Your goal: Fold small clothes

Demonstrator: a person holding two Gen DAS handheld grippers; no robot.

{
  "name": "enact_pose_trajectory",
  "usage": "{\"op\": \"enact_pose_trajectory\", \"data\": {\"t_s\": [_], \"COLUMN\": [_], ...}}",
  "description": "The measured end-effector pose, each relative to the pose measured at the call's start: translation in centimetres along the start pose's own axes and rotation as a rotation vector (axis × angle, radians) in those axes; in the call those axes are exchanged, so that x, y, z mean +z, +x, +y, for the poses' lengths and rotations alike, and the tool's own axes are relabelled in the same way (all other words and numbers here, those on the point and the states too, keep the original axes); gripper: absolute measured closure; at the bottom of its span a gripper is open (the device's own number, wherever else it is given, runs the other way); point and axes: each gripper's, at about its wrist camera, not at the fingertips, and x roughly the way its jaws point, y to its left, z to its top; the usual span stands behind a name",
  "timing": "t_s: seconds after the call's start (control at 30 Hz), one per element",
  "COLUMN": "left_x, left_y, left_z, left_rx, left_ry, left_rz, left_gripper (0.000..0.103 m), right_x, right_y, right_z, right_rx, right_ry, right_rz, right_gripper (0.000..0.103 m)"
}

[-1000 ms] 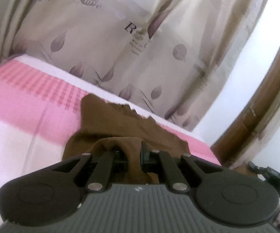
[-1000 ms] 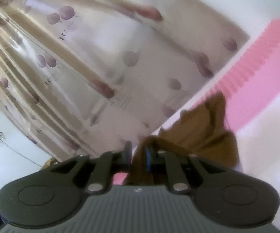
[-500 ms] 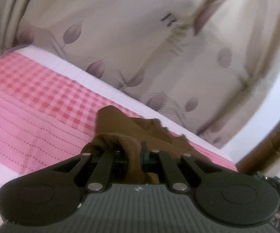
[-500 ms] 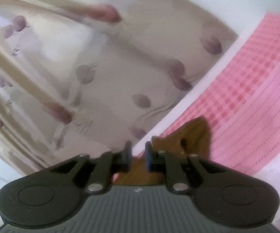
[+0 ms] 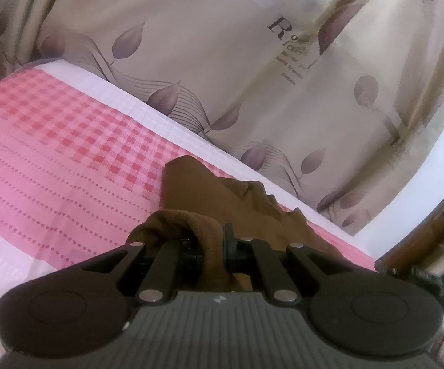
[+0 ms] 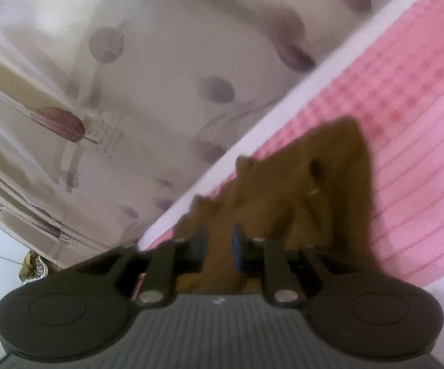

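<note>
A small brown garment (image 5: 209, 190) lies on the pink checked bed sheet (image 5: 52, 153), close to the bed's far edge. My left gripper (image 5: 214, 241) is shut on a bunched fold of it, and the cloth drapes over the left finger. In the blurred right wrist view the same brown garment (image 6: 329, 190) spreads over the pink sheet (image 6: 422, 123). My right gripper (image 6: 218, 243) has its jaws opening, and brown cloth still fills the narrow gap from pad to pad.
A beige curtain (image 5: 222, 61) with purple leaf prints hangs right behind the bed's white far edge (image 5: 191, 129); the right wrist view shows that curtain (image 6: 129, 92) too. A wooden door frame (image 5: 431, 230) and a dark device (image 5: 437, 279) are at the right.
Both grippers have carried the brown cloth forward and lower, toward the bed's far edge. The garment now lies doubled on the checked band. The right fingers stand slightly wider apart.
</note>
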Motion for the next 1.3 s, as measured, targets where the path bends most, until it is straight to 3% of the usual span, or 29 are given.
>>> {"op": "enact_pose_trajectory", "data": {"t_s": [0.03, 0.1, 0.2, 0.3, 0.37, 0.4, 0.43, 0.47, 0.77, 1.0, 1.07, 1.1, 1.13, 1.17, 1.2, 1.23, 1.3], "left_x": [-0.2, -0.4, -0.7, -1.0, -1.3, -1.4, -1.5, -1.5, 0.3, 2.8, 3.5, 3.7, 4.0, 4.2, 4.3, 4.3, 4.8], "left_y": [-0.2, -0.7, -1.3, -1.9, -2.2, -2.3, -2.4, -2.5, -2.4, 0.8, 2.3, 2.9, 3.5, 4.0, 4.2, 4.0, 3.6], "left_z": [-0.1, -0.5, -0.9, -1.2, -1.4, -1.5, -1.4, -1.4, -1.7, -3.9, -3.9, -3.7, -3.4, -3.3, -3.2, -3.1, -3.2], "left_rx": [-0.001, 0.002, -0.007, -0.014, -0.017, -0.016, -0.019, -0.022, -0.06, -0.057, -0.063, -0.077, -0.081, -0.065, -0.039, -0.024, -0.011], "left_ry": [0.009, 0.026, 0.035, 0.047, 0.058, 0.063, 0.064, 0.06, 0.024, 0.013, -0.026, -0.048, -0.064, -0.075, -0.086, -0.089, -0.053], "left_rz": [-0.003, -0.01, -0.012, -0.016, -0.014, -0.012, -0.008, -0.004, -0.027, -0.049, -0.043, -0.044, -0.045, -0.045, -0.072, -0.129, -0.205], "left_gripper": [0.095, 0.095, 0.095, 0.095, 0.095, 0.095, 0.095, 0.095, 0.095, 0.094, 0.085, 0.069, 0.043, 0.028, 0.006, 0.001, 0.0], "right_x": [0.0, -0.3, -1.1, -1.9, -2.3, -2.5, -2.6, -2.5, -1.5, 1.8, 2.7, 3.1, 3.2, 3.3, 3.3, 3.3, 3.1], "right_y": [0.8, 2.3, 5.0, 7.3, 8.1, 8.4, 8.4, 8.1, -1.1, -1.5, -0.5, 0.1, 0.7, 1.2, 1.7, 2.2, 2.8], "right_z": [0.9, 2.8, 5.1, 6.3, 6.2, 6.0, 5.6, 5.2, 2.7, 2.6, 1.9, 1.3, 0.7, 0.2, -0.3, -0.8, -1.5], "right_rx": [-0.042, -0.135, -0.314, -0.438, -0.482, -0.483, -0.484, -0.48, -0.2, -0.22, -0.246, -0.251, -0.257, -0.264, -0.27, -0.271, -0.279], "right_ry": [-0.03, -0.092, -0.178, -0.26, -0.277, -0.282, -0.277, -0.259, -0.059, -0.014, 0.014, 0.033, 0.055, 0.068, 0.076, 0.085, 0.089], "right_rz": [0.007, 0.013, 0.044, 0.073, 0.08, 0.086, 0.089, 0.086, -0.149, -0.221, -0.238, -0.24, -0.241, -0.242, -0.239, -0.237, -0.24], "right_gripper": [0.043, 0.014, 0.014, 0.014, 0.016, 0.035, 0.077, 0.089, 0.092, 0.092, 0.092, 0.092, 0.092, 0.092, 0.091, 0.09, 0.089]}}
